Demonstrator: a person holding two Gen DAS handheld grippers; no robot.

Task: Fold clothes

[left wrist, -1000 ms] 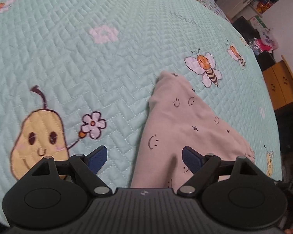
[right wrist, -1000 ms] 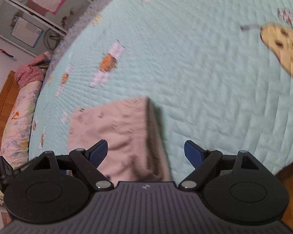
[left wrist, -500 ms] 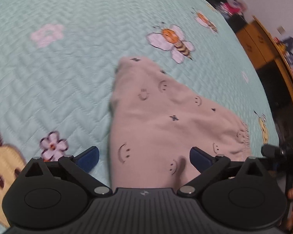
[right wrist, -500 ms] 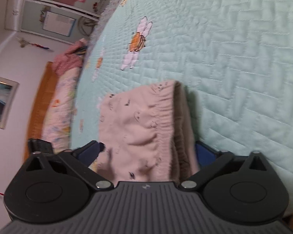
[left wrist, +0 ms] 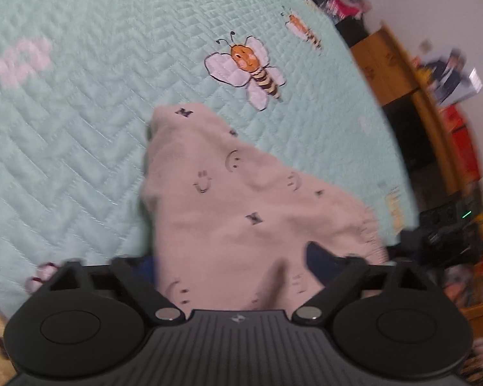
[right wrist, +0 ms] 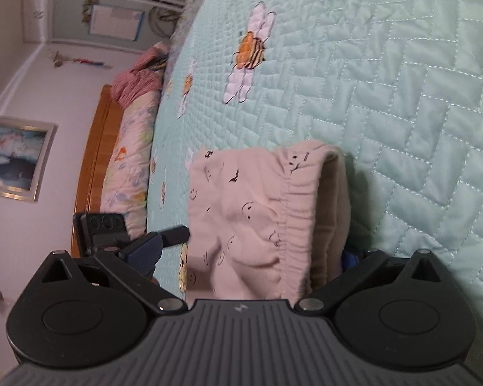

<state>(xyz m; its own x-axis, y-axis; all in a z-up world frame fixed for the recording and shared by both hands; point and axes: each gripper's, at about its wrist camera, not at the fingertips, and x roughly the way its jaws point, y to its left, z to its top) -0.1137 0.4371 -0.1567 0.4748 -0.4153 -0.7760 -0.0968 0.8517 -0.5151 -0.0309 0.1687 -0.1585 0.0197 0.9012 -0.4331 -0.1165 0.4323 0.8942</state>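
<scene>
A pink garment [left wrist: 241, 199] printed with small smiley faces lies folded on the mint quilted bedspread [left wrist: 64, 148]. My left gripper [left wrist: 233, 262] hovers over its near end with the jaws closing. The cloth is between them: the left pad sits at the folded edge and the right fingertip [left wrist: 322, 260] rests over the fabric. In the right wrist view the garment's [right wrist: 241, 212] gathered elastic waistband [right wrist: 299, 212] faces me. My right gripper [right wrist: 248, 254] straddles it, open, with its left fingertip [right wrist: 145, 251] clear of the cloth and its right pad mostly hidden behind the waistband.
The bedspread carries bee [left wrist: 248, 67], flower and pear prints. A wooden cabinet [left wrist: 386, 67] and clutter stand past the bed's right side. In the right wrist view are a wooden headboard [right wrist: 93, 160], floral pillow [right wrist: 128, 160], pink cloth [right wrist: 138, 77] and the other gripper [right wrist: 103, 228].
Both grippers have come lower and closer to the garment. The left jaws widened, then narrowed around the cloth. The right gripper now straddles the waistband, which fills more of its view.
</scene>
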